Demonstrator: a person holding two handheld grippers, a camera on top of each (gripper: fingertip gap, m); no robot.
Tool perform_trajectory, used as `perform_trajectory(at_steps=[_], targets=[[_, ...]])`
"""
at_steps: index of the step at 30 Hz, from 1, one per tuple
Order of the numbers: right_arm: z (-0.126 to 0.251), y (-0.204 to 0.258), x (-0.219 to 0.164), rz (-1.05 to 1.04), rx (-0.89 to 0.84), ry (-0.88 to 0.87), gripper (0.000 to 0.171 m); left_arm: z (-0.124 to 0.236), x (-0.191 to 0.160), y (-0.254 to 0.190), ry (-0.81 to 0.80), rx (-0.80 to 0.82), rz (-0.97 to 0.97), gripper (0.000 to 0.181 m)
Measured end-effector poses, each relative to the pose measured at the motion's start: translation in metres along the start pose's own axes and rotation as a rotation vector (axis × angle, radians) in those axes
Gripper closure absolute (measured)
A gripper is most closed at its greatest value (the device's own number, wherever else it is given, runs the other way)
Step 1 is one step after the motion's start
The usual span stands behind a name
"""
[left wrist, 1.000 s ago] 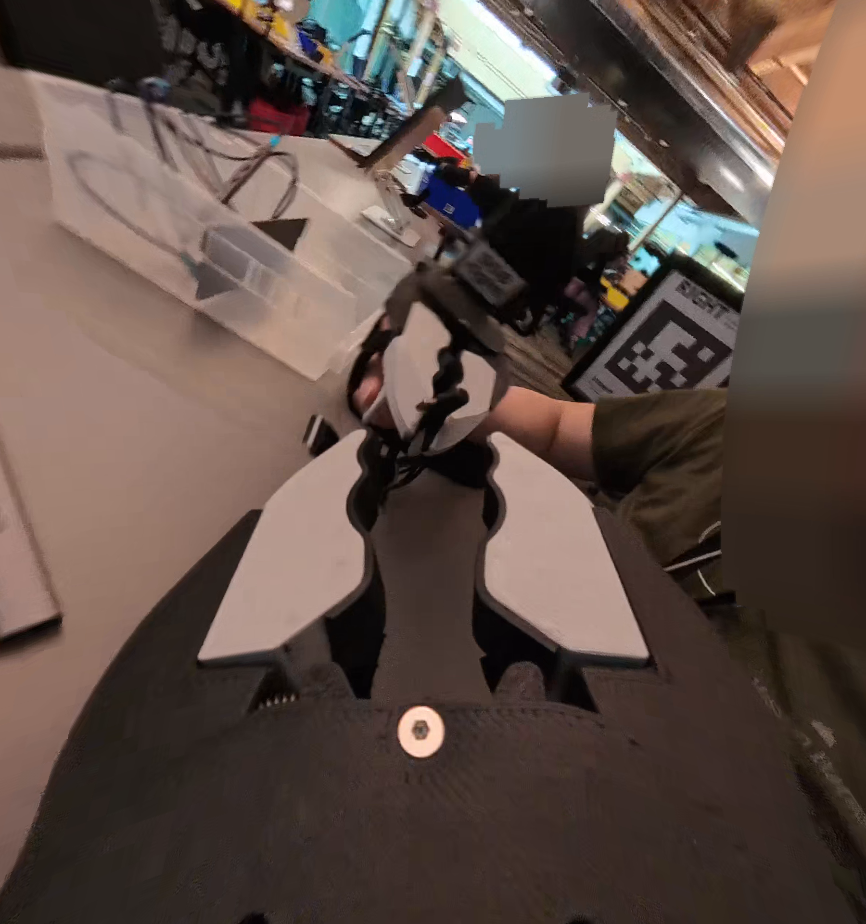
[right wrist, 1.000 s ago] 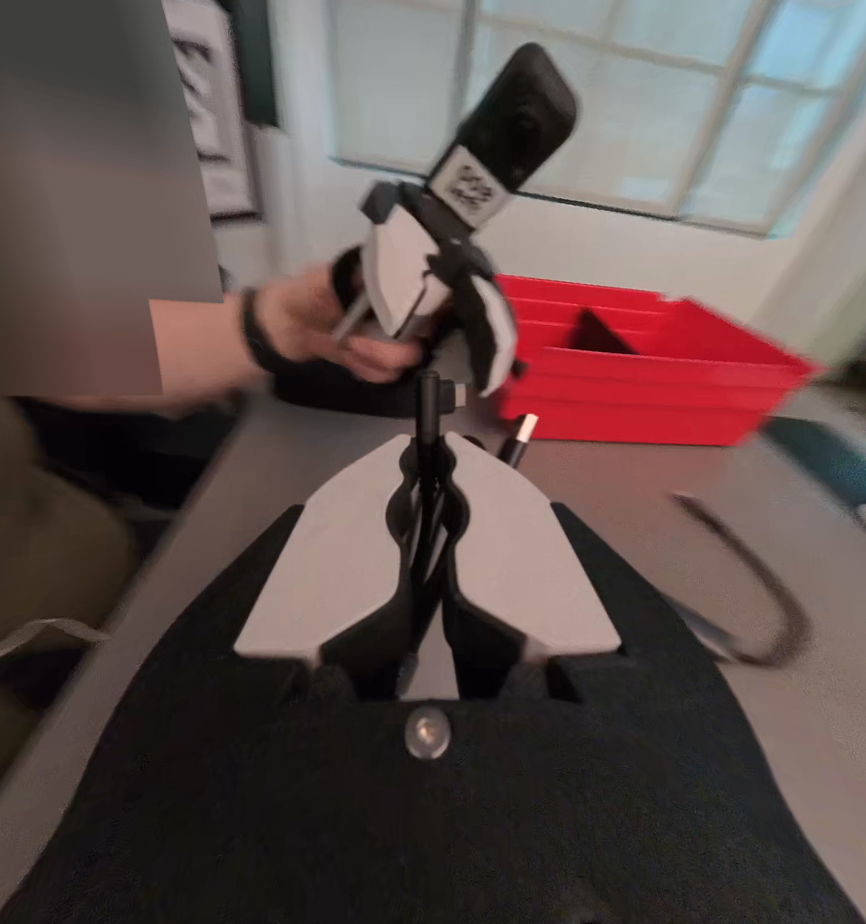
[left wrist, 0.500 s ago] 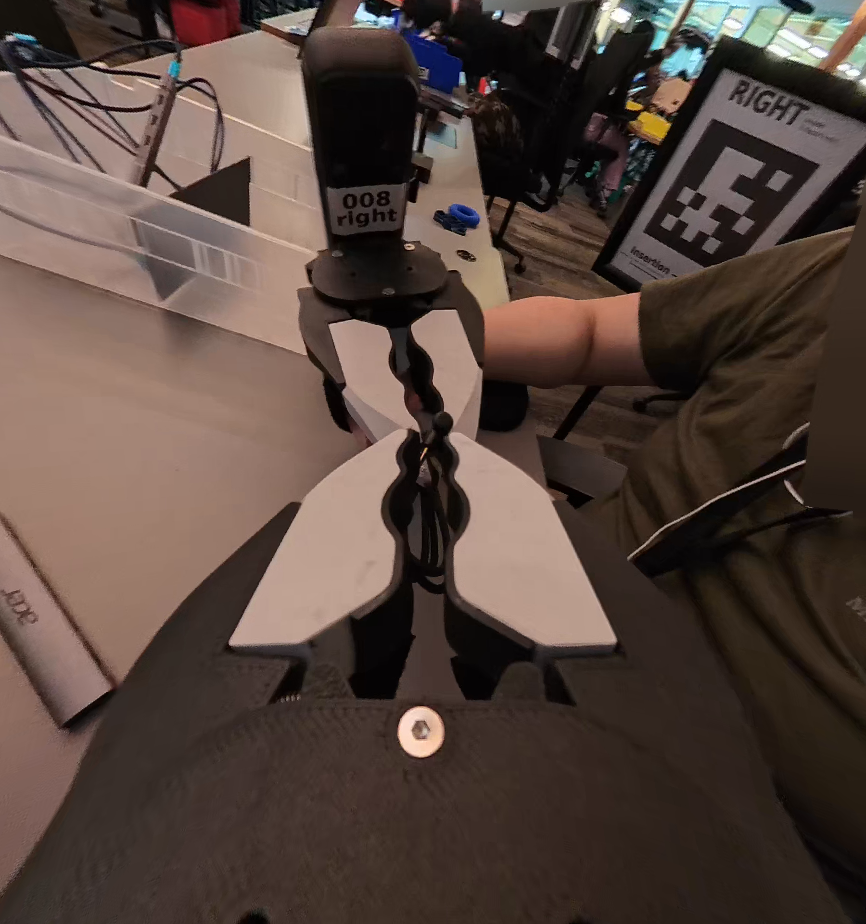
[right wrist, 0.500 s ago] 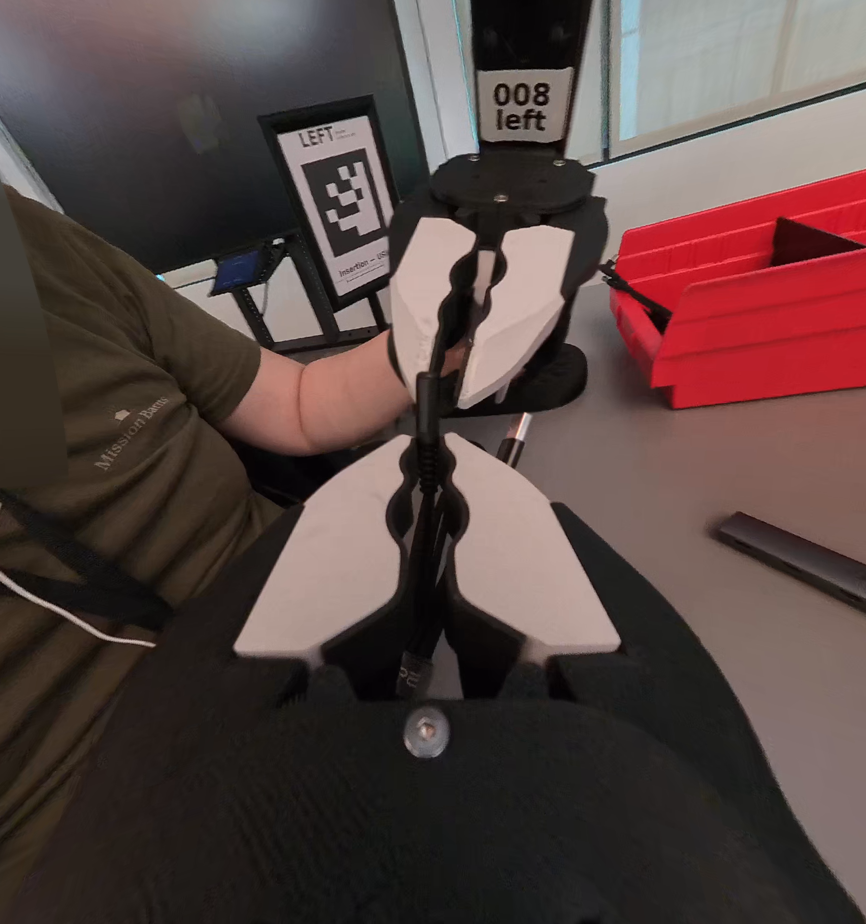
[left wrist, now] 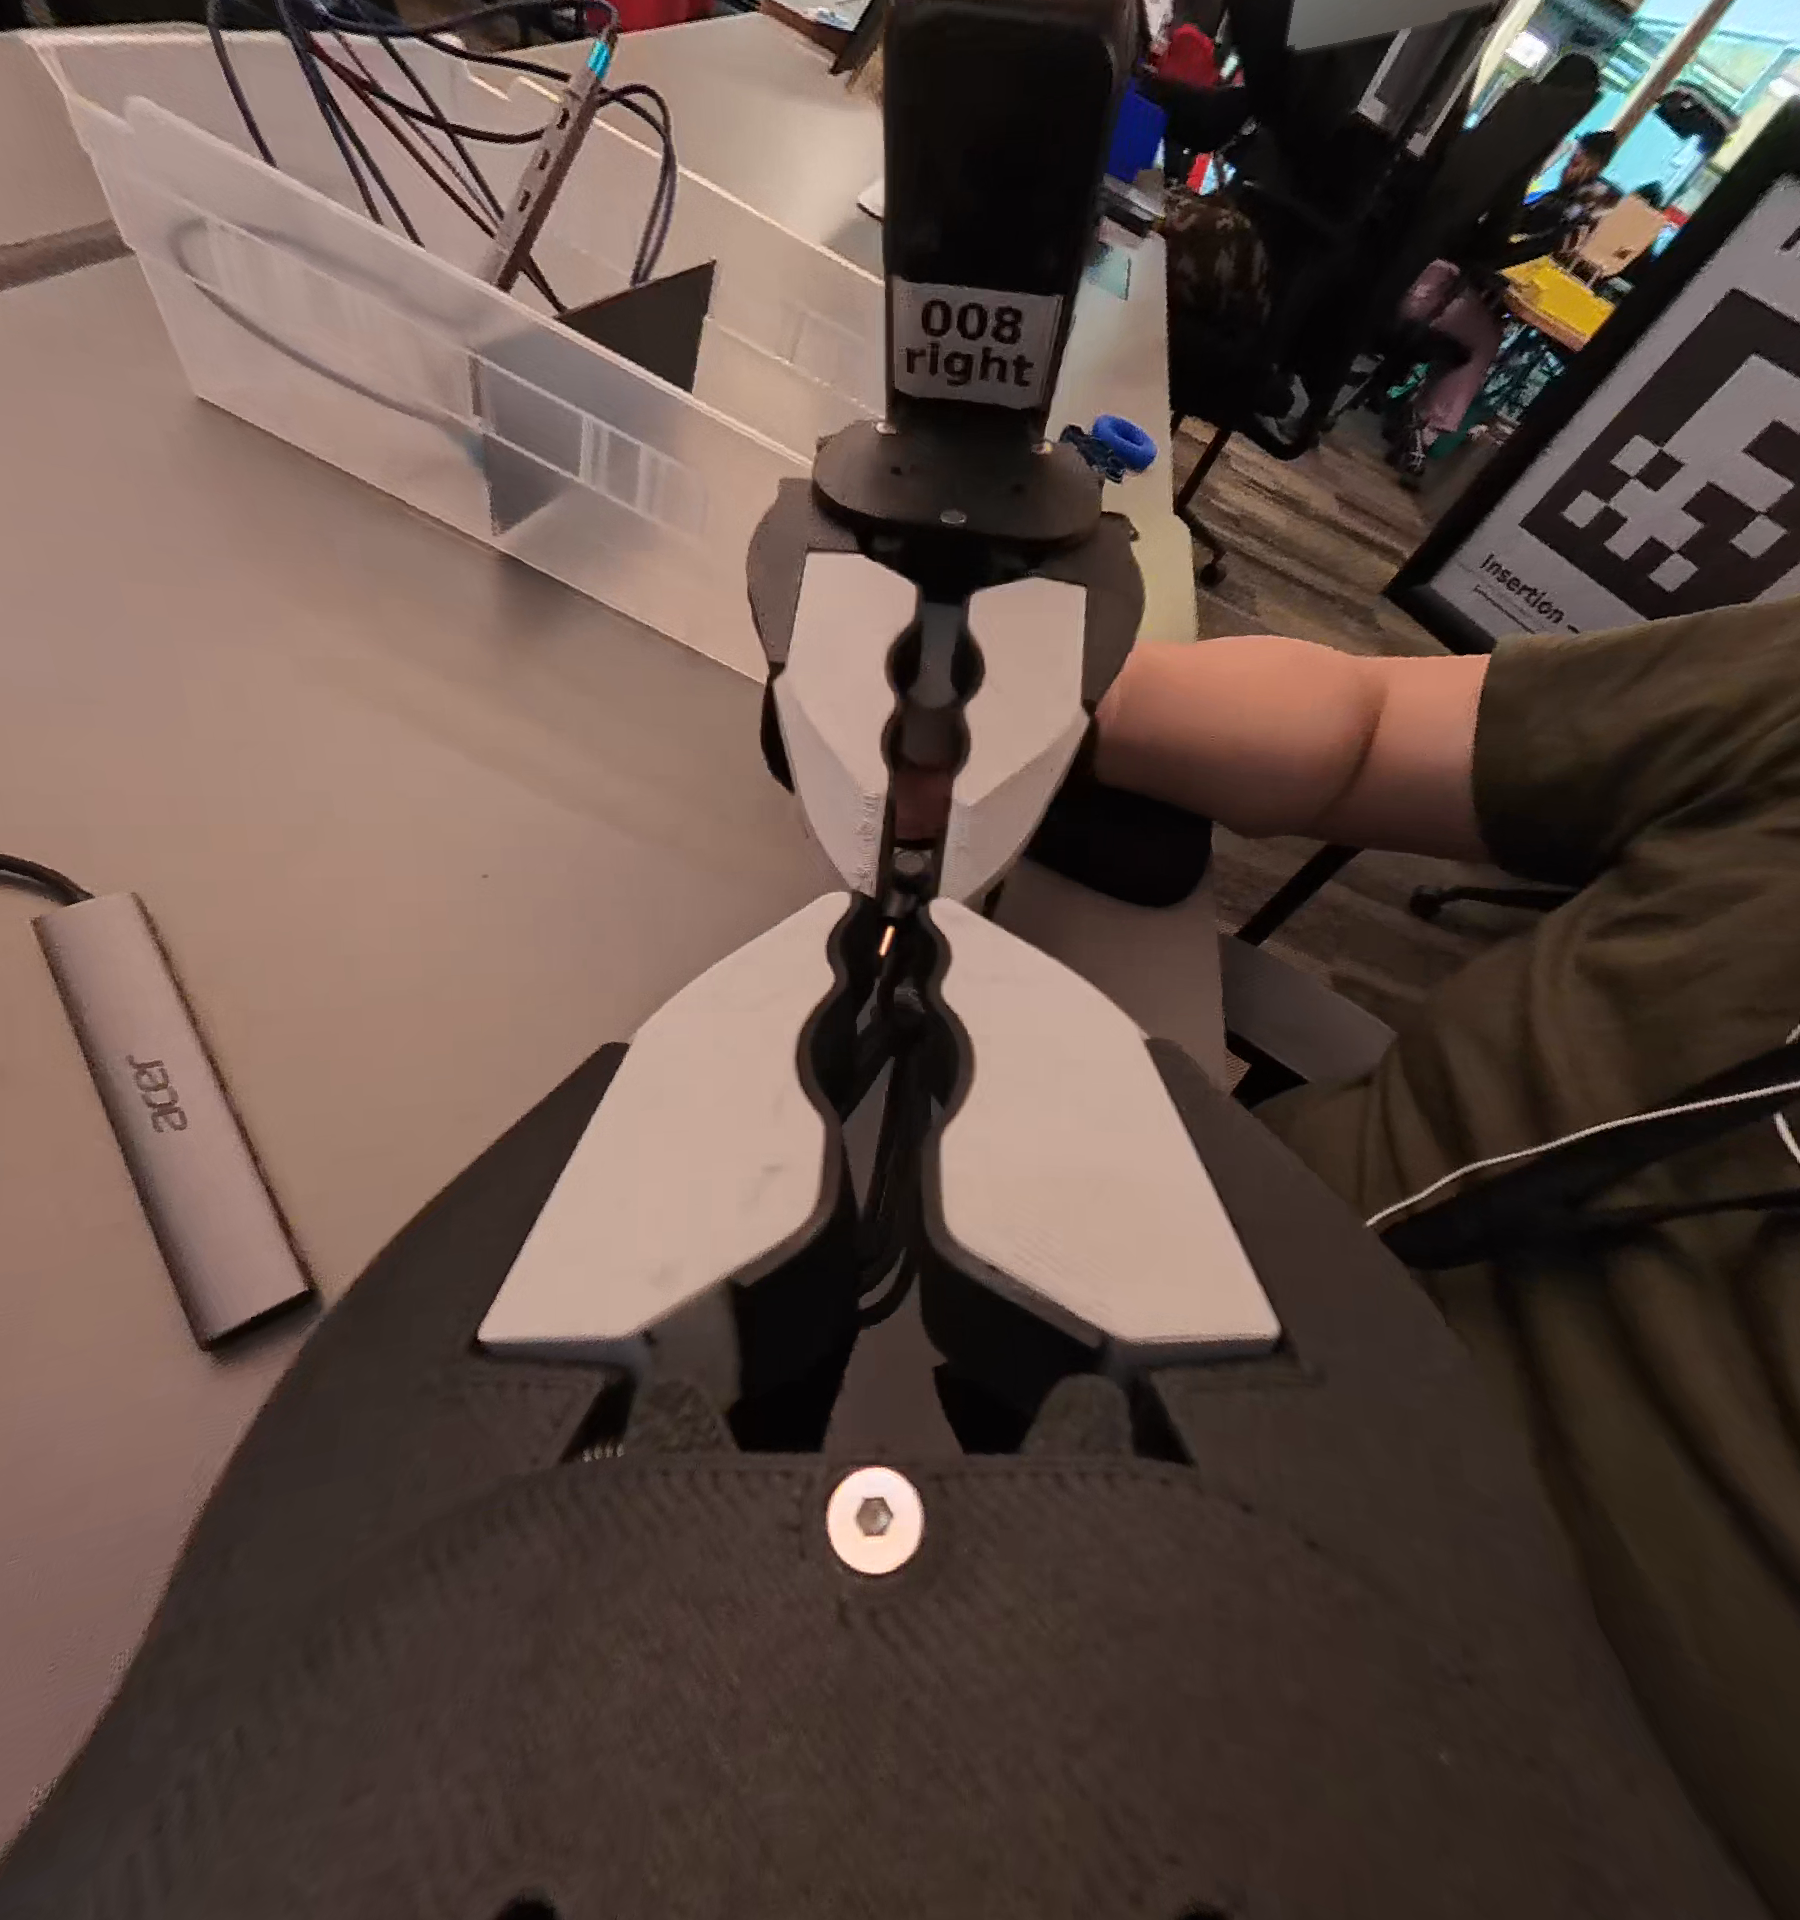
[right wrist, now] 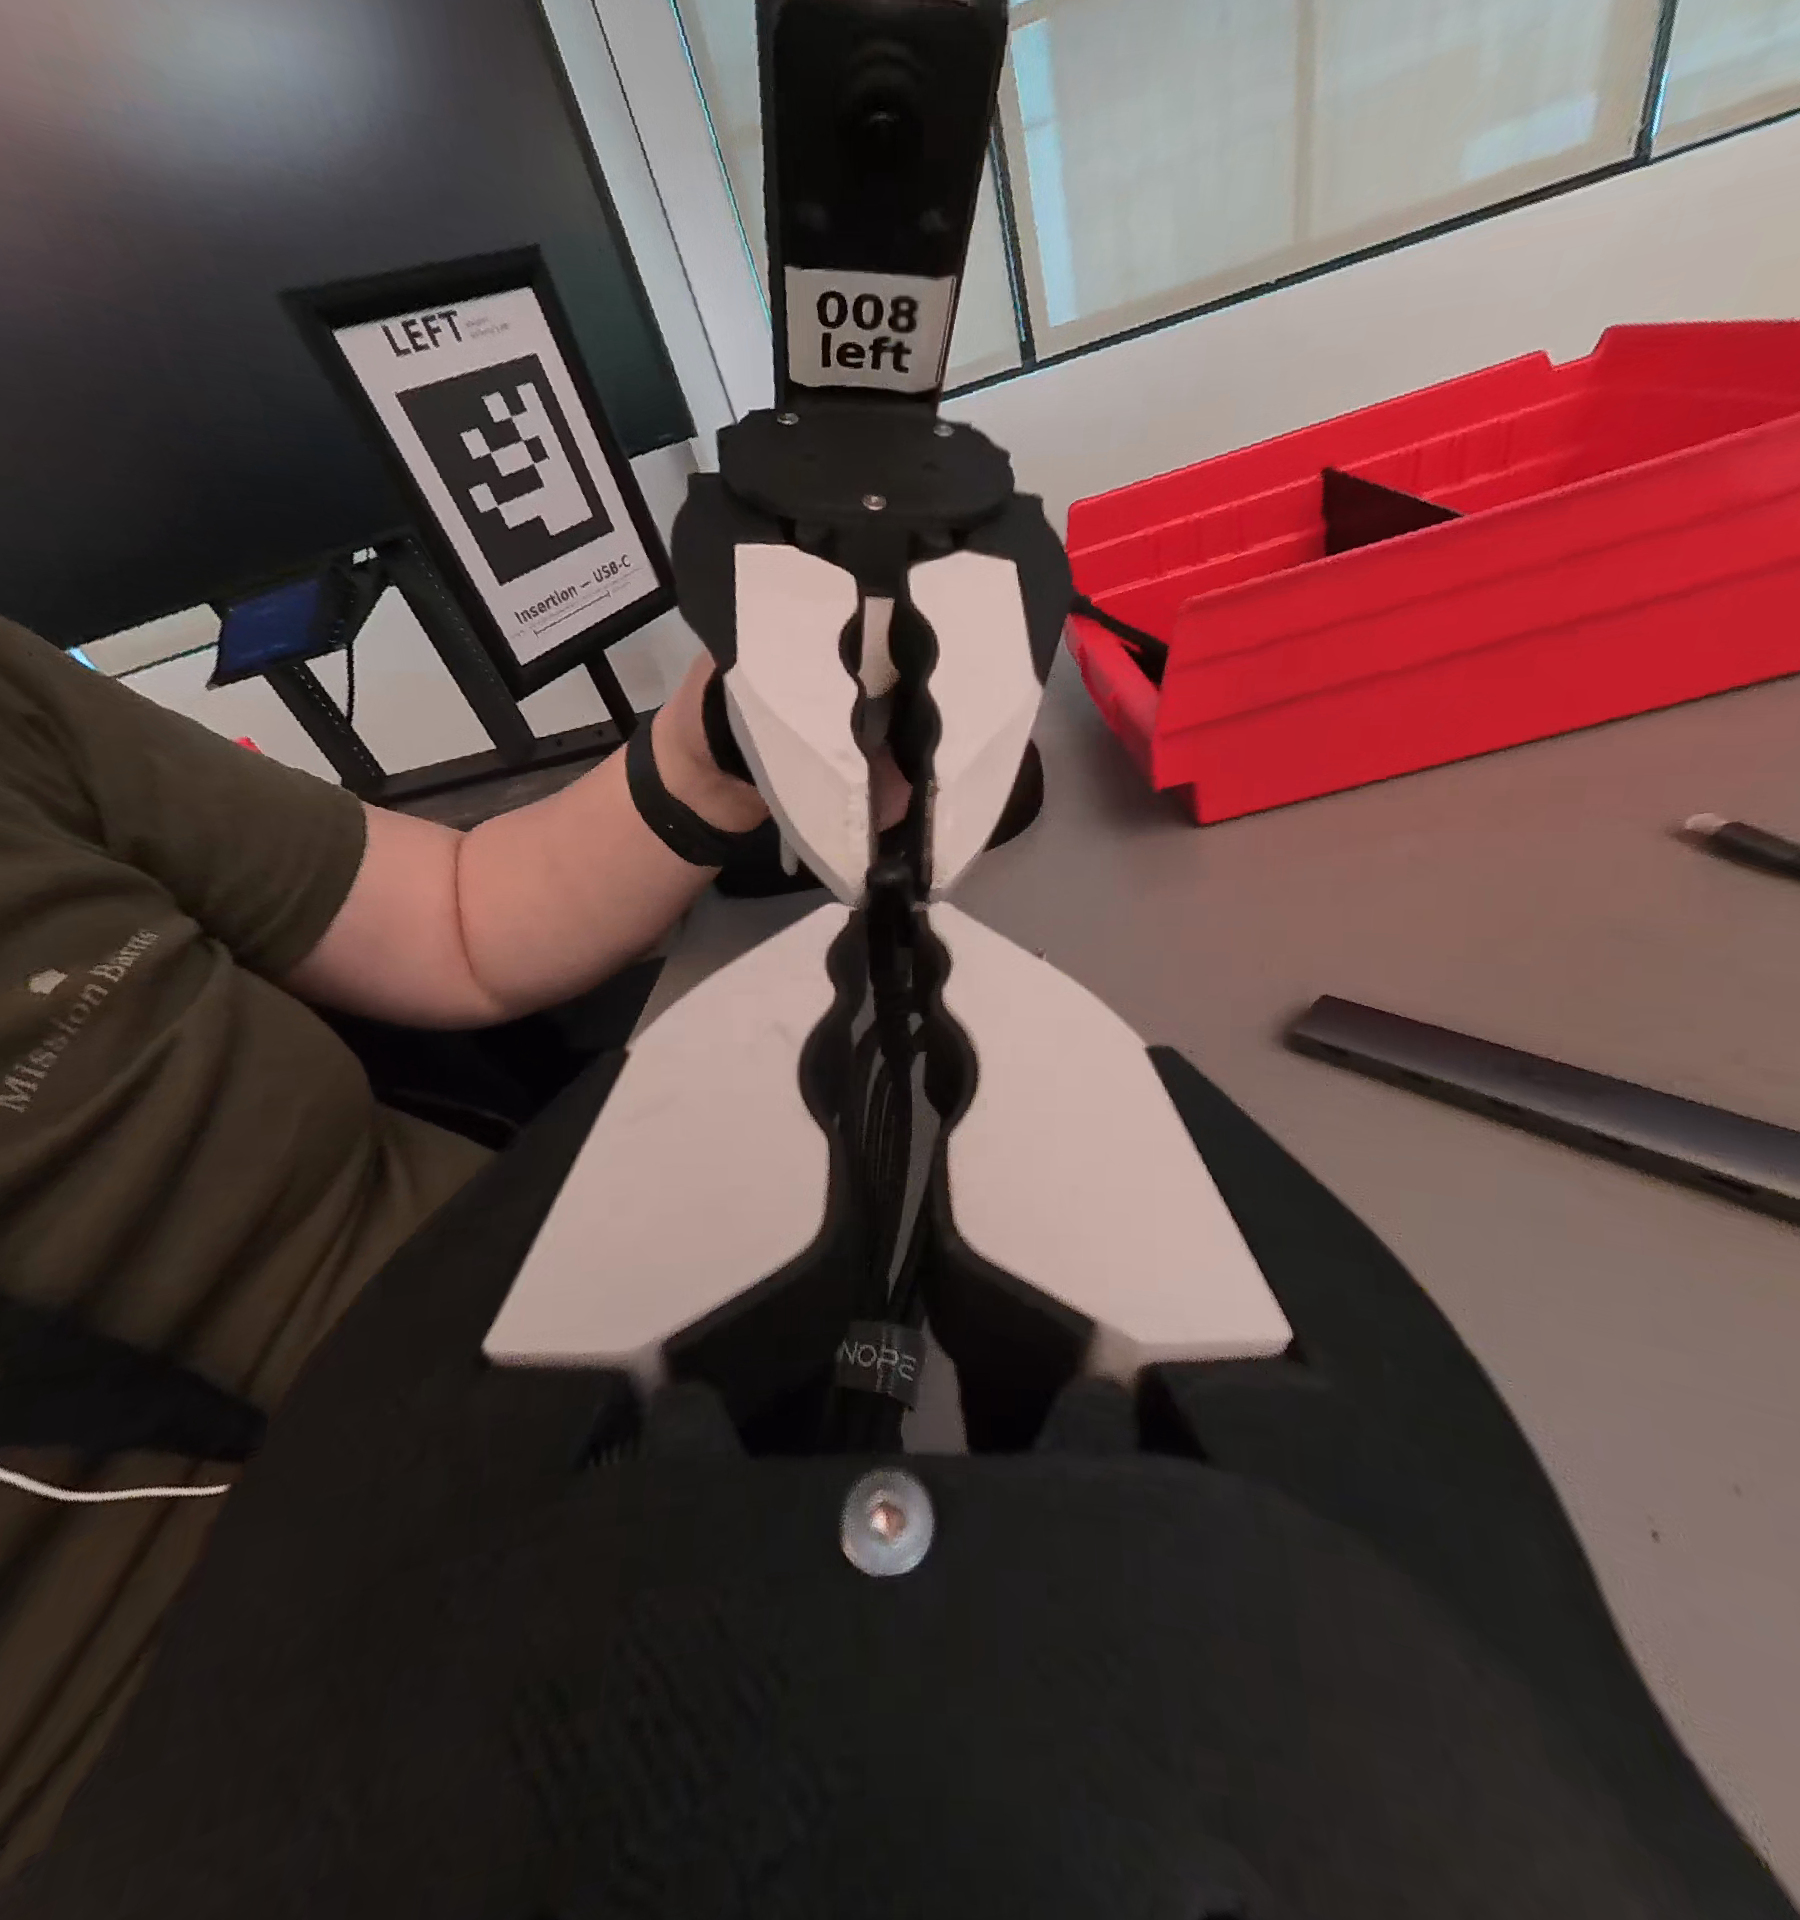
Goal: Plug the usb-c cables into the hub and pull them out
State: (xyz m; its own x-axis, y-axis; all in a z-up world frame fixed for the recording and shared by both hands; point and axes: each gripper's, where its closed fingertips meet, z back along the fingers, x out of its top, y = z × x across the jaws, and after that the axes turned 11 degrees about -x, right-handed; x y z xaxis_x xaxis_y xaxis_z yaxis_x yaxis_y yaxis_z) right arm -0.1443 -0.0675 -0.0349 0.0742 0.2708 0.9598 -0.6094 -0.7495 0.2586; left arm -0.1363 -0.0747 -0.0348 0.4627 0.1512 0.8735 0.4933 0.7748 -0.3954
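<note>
We hold the two grippers tip to tip above the grey table (left wrist: 376, 790), each camera facing the other tool. In the left wrist view our left gripper (left wrist: 883, 914) has its white fingers (left wrist: 709, 1153) drawn nearly together, pinched around a black usb-c cable (left wrist: 880, 1164) that runs up the narrow gap between them; a small metal glint shows at the tips, though we cannot tell which part of the plug it is. At 12 o'clock from it stands our right gripper (left wrist: 911, 868), also closed narrow on the dark cable. In the right wrist view that right gripper (right wrist: 883, 914) clamps a bundle of black cable (right wrist: 880, 1195) bound by a dark strap near its base, and the left gripper (right wrist: 880, 878) meets it from 12 o'clock, its tips touching ours. The grey hub (left wrist: 174, 1117) lies flat on the table at 9 o'clock of the left gripper, well apart, with a dark lead leaving its far end; in the other view the hub (right wrist: 1592, 1117) lies at 3 o'clock. A clear bin (left wrist: 376, 343) holding more cables sits at 11 o'clock in the left view, and a red bin (right wrist: 1447, 623) at 2 o'clock in the right view.
</note>
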Motion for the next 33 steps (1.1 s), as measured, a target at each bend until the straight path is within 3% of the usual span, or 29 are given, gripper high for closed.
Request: perform_trajectory(at_steps=[3, 10, 33], targets=[[0.001, -0.002, 0.0, -0.008, -0.01, 0.002, 0.163, 0.002, -0.002, -0.006, -0.005, -0.078, 0.051, 0.159], [0.0, -0.004, -0.002, -0.018, -0.005, 0.007, 0.163, 0.007, -0.01, 0.004, -0.051, -0.107, 0.113, 0.179], [-0.005, -0.019, -0.005, -0.117, -0.082, -0.002, 0.153, 0.004, -0.013, 0.018, -0.052, -0.019, 0.079, 0.18]])
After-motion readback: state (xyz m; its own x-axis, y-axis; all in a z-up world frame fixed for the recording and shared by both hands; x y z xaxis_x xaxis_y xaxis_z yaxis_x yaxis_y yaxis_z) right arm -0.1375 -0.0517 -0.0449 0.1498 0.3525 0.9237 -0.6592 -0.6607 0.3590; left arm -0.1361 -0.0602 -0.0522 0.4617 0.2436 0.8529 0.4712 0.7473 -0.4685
